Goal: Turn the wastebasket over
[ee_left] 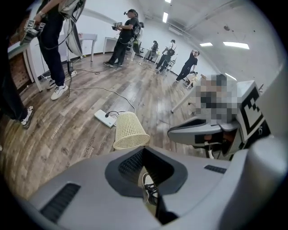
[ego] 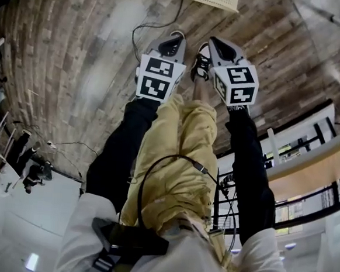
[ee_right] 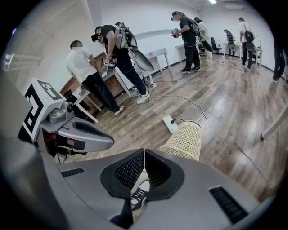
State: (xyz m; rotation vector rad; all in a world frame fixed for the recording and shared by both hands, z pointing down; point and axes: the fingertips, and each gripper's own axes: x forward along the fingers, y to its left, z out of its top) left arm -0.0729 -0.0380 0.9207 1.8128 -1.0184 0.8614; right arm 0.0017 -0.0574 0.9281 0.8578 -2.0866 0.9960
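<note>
Your left gripper [ego: 176, 38] and right gripper [ego: 215, 43] are both clenched on nothing, jaw tips pressed together, side by side. Ahead on the brown wood-plank floor [ee_left: 67, 134] stands the cream tapered lattice wastebasket [ee_left: 129, 131], mouth down, well apart from both grippers, with a flat white power strip [ee_left: 103, 118] just behind it.

a wood-plank floor [ee_left: 63, 134] carries everything here. the cream mesh wastebasket [ee_left: 129, 131] stands on it with its wider end down. a white power strip [ee_left: 104, 118] lies just beside it, and a cable [ee_left: 94, 88] trails across the planks. farther off stands a white sneaker [ee_left: 59, 91].
</note>
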